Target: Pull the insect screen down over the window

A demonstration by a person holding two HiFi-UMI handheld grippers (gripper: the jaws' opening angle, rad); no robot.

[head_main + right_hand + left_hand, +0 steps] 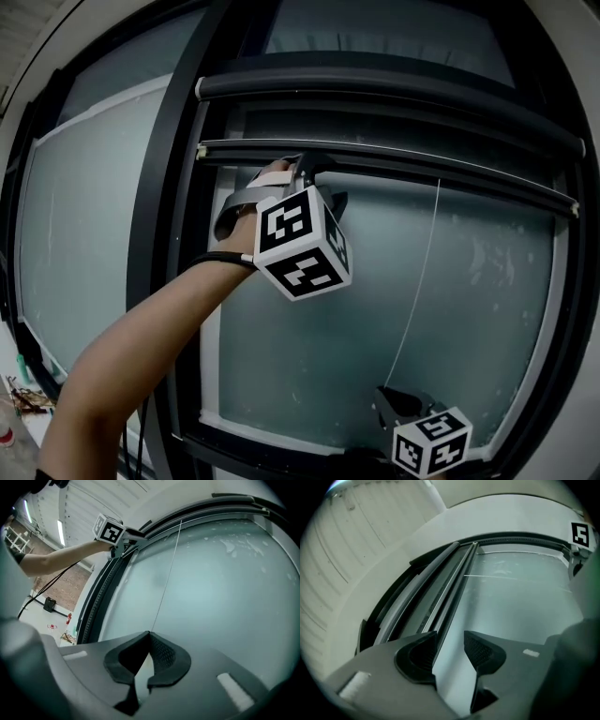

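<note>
The insect screen's dark bottom bar [422, 167] sits high on the window, just under the roller housing [394, 94]. My left gripper [305, 169] reaches up to the bar's left end. In the left gripper view its jaws [450, 644] stand open, with the bar's edge [450, 578] running down between them and no pad pressing on it. A thin pull cord [417, 281] hangs from the bar to my right gripper [389, 396] near the sill. The cord [166, 578] ends at that gripper's closed tips [150, 632]. The left gripper [129, 545] also shows in the right gripper view.
A black upright frame post [173, 234] stands left of the frosted pane [309, 356], with another pane [84, 216] beyond it. The black sill [281, 450] runs along the bottom. A cable hangs from the person's left forearm [141, 356]. Small clutter lies on the floor [23, 398].
</note>
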